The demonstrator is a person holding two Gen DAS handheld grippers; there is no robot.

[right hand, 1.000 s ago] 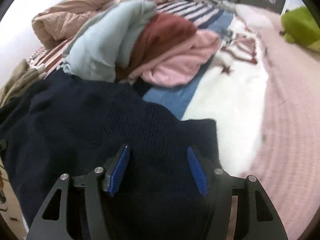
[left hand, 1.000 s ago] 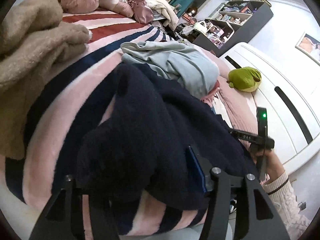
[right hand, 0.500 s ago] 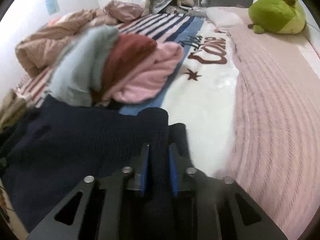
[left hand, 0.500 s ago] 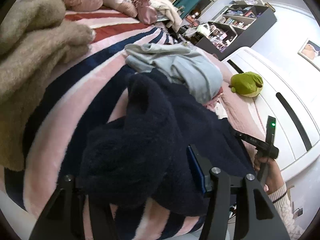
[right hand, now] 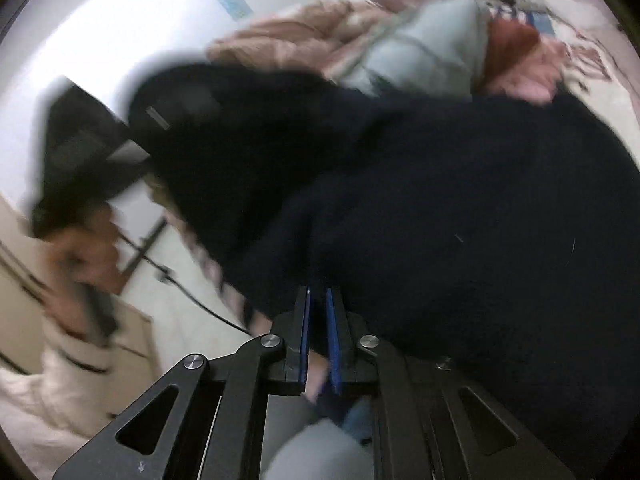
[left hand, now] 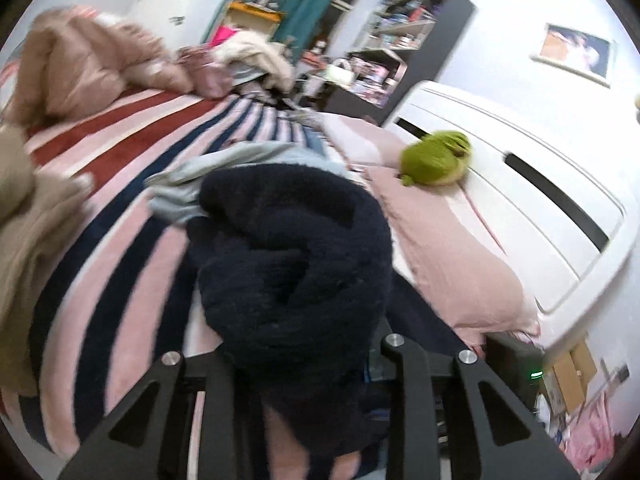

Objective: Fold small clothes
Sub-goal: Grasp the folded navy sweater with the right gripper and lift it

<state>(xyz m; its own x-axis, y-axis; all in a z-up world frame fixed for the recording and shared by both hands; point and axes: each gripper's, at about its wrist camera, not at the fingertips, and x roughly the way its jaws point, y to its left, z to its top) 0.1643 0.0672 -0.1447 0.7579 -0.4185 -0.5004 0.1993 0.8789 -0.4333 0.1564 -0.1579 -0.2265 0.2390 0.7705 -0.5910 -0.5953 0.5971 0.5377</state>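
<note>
Left wrist view: fluffy dark navy knitted sweater (left hand: 296,256) bunched in a thick roll, lifted above the pink, navy and red striped plush blanket (left hand: 120,240) on the bed. Left gripper (left hand: 300,344) has just been closing; its jaws sit narrow around the roll, the fabric fills the gap and hides the pads, so it reads as a grip on the sweater. Past the sweater lies a pale grey-blue crumpled garment (left hand: 224,184). To the sweater's right a pink pillow (left hand: 448,256), with a green frog plush toy (left hand: 436,158) at its far end against the white headboard (left hand: 540,184). To its left a beige fuzzy garment (left hand: 28,220). Far behind it, blurred dark shelving (left hand: 404,40) and a teal curtain (left hand: 288,4).

Right wrist view only: right gripper (right hand: 318,320) has just been closing too; blue pads (right hand: 331,340) nearly together, pinching a thin edge of the same sweater (right hand: 440,220), which fills the frame above and right of the jaws. Heavy motion blur. To the sweater's left, a person's blurred hand (right hand: 80,272) with a cream knit sleeve (right hand: 60,380), white wall and pale floor. Beyond the sweater, the grey-blue garment (right hand: 432,52), a rust-red piece (right hand: 512,40) and a pink one (right hand: 524,84) in a pile. The frog and headboard show only in the left view.
</note>
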